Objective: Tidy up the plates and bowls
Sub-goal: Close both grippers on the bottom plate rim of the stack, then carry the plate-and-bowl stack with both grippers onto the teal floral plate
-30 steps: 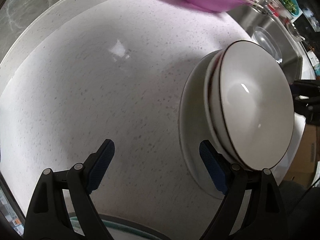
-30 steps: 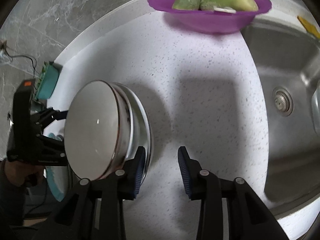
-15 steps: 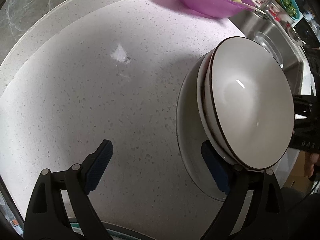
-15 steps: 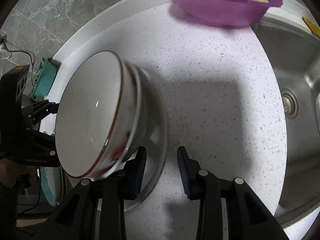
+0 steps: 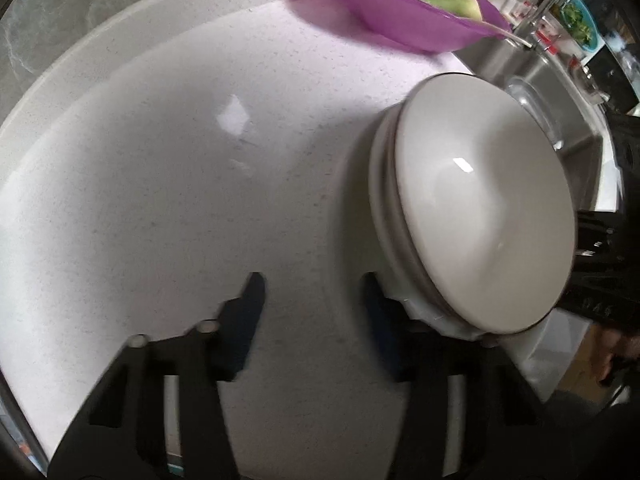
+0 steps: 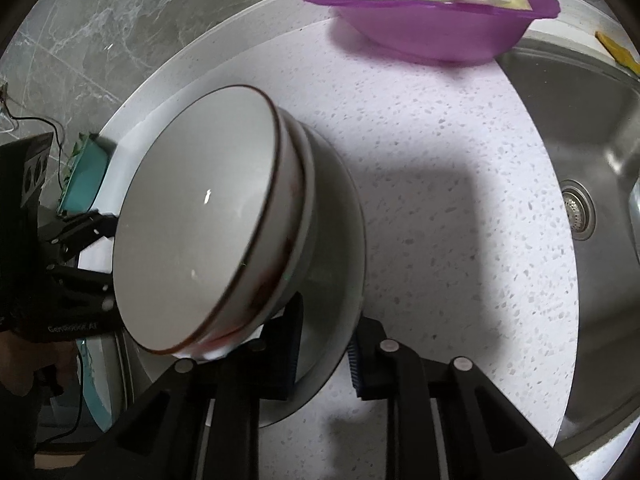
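Right wrist: nested white bowls [image 6: 192,216] on a plate [image 6: 340,280] — right hand-held gripper [image 6: 324,356] open, empty.

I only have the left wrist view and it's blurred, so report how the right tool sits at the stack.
Observer: The right tool is open, its fingers either side of the plate's near rim.
Operator: Describe the bowls' outer wall.
Observer: Reddish smears show low on the bowls, close to that tool.
Operator: Check the sink.
Observer: The sink shows its strainer drain, with nothing on it.
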`<state>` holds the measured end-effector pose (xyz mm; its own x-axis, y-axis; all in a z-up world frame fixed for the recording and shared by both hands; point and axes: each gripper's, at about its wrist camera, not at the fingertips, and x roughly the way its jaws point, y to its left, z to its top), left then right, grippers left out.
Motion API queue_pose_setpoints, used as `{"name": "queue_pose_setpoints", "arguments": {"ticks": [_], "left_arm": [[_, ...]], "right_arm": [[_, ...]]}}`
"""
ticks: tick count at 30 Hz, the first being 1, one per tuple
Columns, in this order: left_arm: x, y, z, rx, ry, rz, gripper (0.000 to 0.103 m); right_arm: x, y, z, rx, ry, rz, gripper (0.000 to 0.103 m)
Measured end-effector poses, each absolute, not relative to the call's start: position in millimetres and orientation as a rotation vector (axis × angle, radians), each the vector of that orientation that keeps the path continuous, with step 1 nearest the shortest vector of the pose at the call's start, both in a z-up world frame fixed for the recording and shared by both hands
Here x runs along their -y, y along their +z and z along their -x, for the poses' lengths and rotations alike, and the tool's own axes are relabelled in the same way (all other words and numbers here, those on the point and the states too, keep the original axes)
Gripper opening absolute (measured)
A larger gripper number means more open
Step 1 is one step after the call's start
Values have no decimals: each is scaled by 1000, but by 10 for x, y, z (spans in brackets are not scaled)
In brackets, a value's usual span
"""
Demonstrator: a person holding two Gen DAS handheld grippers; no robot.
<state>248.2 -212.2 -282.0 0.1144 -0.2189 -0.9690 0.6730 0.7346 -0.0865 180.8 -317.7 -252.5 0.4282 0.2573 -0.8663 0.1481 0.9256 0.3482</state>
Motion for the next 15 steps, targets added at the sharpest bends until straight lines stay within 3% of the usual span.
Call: {"name": "queue_pose_setpoints", "arguments": {"ticks": [2, 3, 15], "left_arm": [[2199, -2815, -2432, -1303, -704, -439, 20], [2229, -2807, -2420, -1303, -707, -446, 18], [2256, -2768, -2309, -1293, -695, -419, 14]], "right_arm": [[3168, -2522, -1803, -1137, 68, -396, 23], [3162, -2518, -1805, -1135, 62, -390, 23], [3235, -2489, -1781, -1117, 46, -414, 21]]}}
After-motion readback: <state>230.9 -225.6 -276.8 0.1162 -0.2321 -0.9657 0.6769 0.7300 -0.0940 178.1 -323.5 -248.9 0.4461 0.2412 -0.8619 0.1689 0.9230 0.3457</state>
